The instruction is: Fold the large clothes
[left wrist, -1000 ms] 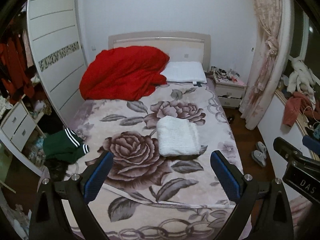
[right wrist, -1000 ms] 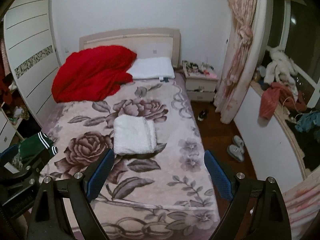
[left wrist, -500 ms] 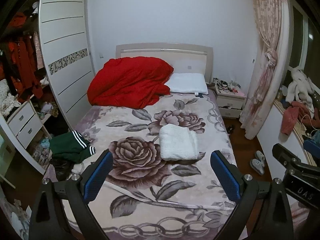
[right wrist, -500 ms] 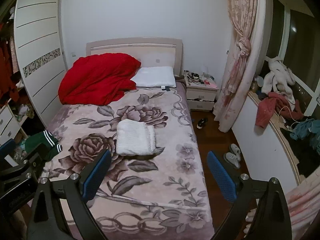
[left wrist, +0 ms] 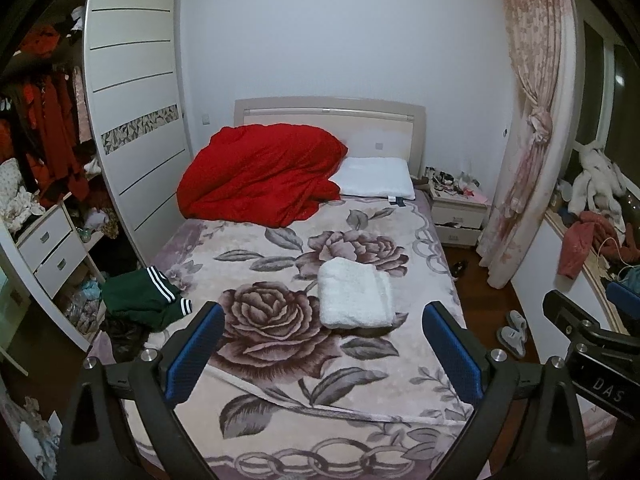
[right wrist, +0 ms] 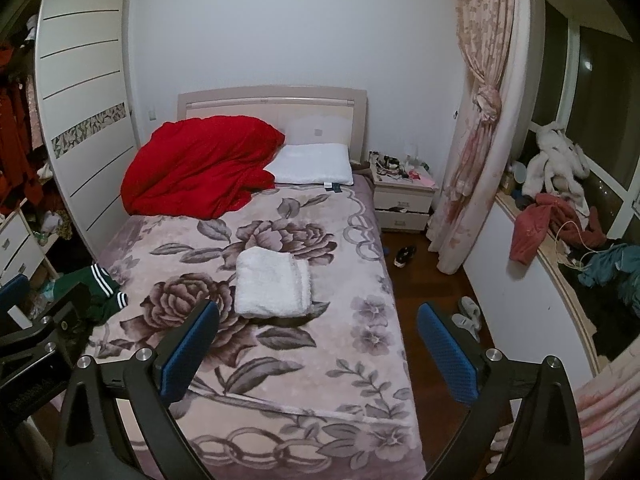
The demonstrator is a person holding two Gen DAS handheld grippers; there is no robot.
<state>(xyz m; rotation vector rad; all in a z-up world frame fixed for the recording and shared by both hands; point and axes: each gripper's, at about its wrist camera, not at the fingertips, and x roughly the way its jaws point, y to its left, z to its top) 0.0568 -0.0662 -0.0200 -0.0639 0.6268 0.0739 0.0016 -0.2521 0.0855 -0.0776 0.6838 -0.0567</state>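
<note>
A white fluffy garment (left wrist: 354,299) lies folded into a neat rectangle in the middle of the bed (left wrist: 280,408); it also shows in the right wrist view (right wrist: 273,284). A green garment with white stripes (left wrist: 144,298) lies crumpled at the bed's left edge, also in the right wrist view (right wrist: 96,292). My left gripper (left wrist: 322,350) is open and empty, held back above the foot of the bed. My right gripper (right wrist: 318,346) is open and empty, beside it to the right.
A red duvet (left wrist: 260,178) and white pillow (left wrist: 376,178) lie at the headboard. A wardrobe (left wrist: 136,120) and drawers (left wrist: 48,248) stand left. A nightstand (left wrist: 458,216), curtain (left wrist: 528,128), slippers (left wrist: 512,330) and a cluttered sill (right wrist: 560,216) are right.
Both grippers have pulled back and up from the bed, so more of the room shows. The white folded garment has not moved. Both grippers stay open.
</note>
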